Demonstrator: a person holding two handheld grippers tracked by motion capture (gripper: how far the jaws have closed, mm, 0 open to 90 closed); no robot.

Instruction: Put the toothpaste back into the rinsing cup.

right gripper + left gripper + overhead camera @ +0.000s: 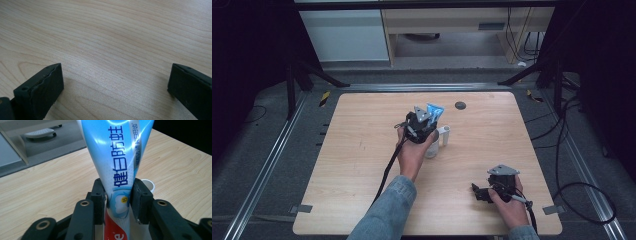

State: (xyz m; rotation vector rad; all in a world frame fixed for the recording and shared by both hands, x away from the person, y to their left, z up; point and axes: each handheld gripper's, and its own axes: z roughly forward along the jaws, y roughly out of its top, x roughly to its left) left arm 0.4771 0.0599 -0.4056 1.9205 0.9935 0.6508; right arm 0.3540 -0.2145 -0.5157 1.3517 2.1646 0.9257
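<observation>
A blue and white toothpaste tube [117, 157] with printed characters stands upright between the jaws of my left gripper [116, 195]. Both pads press on its lower part, above a red band. From the high view the left gripper [431, 119] sits near the middle of the wooden table [362, 150], with the tube's blue top [435, 109] poking out beyond it. A white cup [147, 184] stands just behind the jaws, and the cup [443, 135] is also seen to the right of that hand. The tube's bottom end is hidden. My right gripper [115, 82] is open over bare wood, near the front right [479, 192].
A small dark round disc [460, 105] lies near the table's far edge. Black cables trail from both grippers toward the front edge. Metal rails and a dark floor surround the table, with pale furniture beyond the far side.
</observation>
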